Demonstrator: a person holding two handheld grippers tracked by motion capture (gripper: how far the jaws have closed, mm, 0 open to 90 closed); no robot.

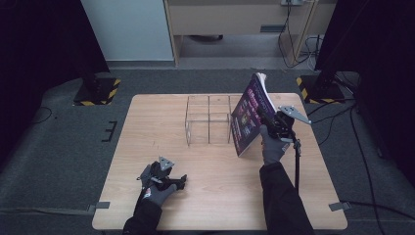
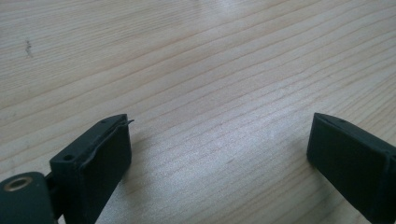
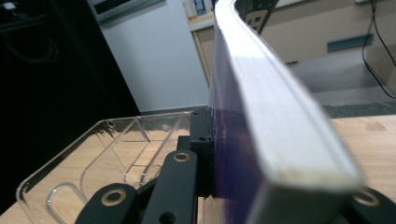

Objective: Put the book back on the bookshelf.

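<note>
Book (image 1: 250, 117) tilted beside clear rack (image 1: 208, 120), clamped by right tongs (image 1: 272, 125), left tongs (image 1: 169, 182) wide

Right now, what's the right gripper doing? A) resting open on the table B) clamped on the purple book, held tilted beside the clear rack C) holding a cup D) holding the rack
B: the right gripper is shut on the purple book, which stands tilted right of the clear rack; the left gripper is open over the table.

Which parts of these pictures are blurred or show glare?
Right gripper view: the book sits very close, its near corner soft. Left gripper view: pale sheen on the table between the open jaws, which are blurred. High view: dark edges.
</note>
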